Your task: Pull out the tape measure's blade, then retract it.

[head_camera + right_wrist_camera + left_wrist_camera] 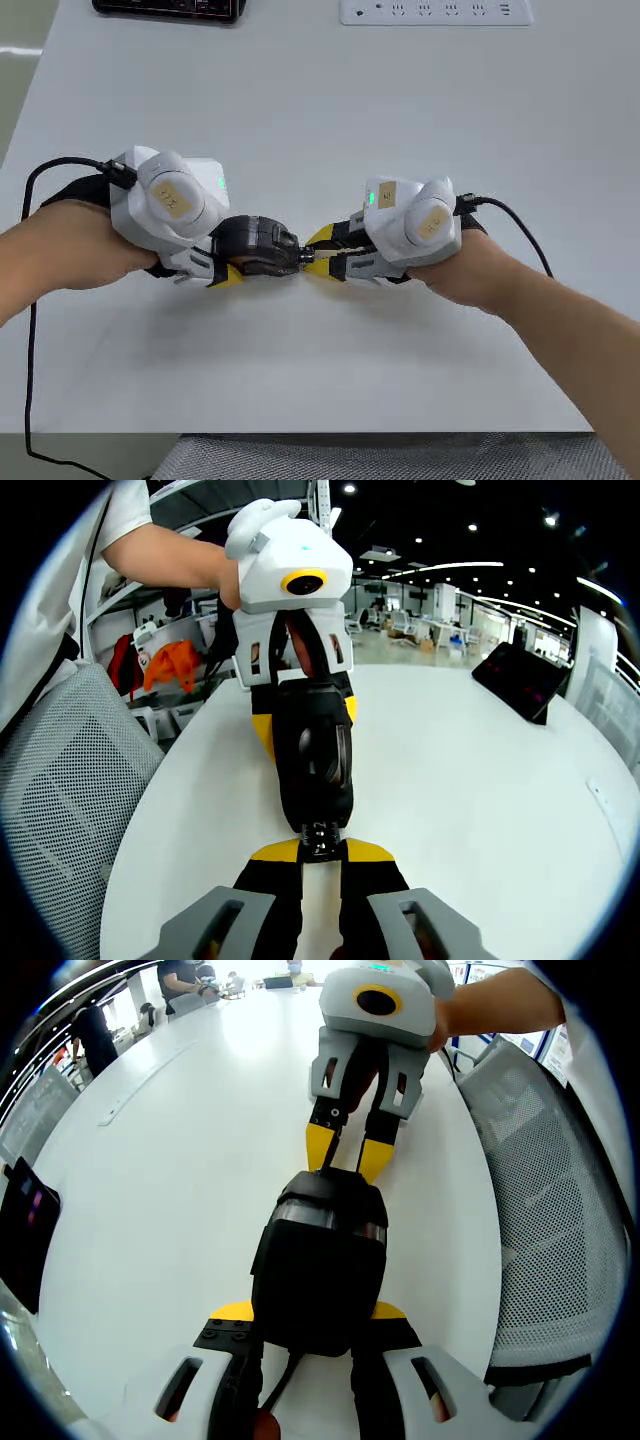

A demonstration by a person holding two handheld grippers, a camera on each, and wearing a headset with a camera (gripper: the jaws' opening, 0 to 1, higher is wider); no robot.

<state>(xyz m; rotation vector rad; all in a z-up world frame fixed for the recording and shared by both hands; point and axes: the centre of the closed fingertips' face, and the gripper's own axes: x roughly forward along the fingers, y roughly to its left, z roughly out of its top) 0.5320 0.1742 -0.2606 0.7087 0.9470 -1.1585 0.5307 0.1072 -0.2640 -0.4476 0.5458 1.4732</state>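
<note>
Two grippers meet nose to nose in front of you, near the front edge of the white surface (320,120), about midway along it. Your left gripper (232,268) is clamped around the black tape (255,245), one jaw on each side of the case. The case sits on or just above the surface; I cannot tell which. The tape's long axis runs left to right across you, in line with both grippers, and its mouth faces your right hand. Your right gripper (318,252) is the one at the mouth. Its jaws are set narrow, and in the right gripper view their yellow tips pinch the small dark hook (318,840) at the blade's end. The blade looks barely out of the case, if at all, so the pull seems not yet begun. The coming move turns on that shared line. The hook lies straight ahead of the right jaws, with the case directly beyond it. The pull should therefore go straight back to your right, along the case's axis, while the left grip holds firm. Both hands sit low over the surface, wrists roughly level, forearms coming in from either side toward the middle. A sideways tug would likely kink the blade or let the hook slip from the tips.
</note>
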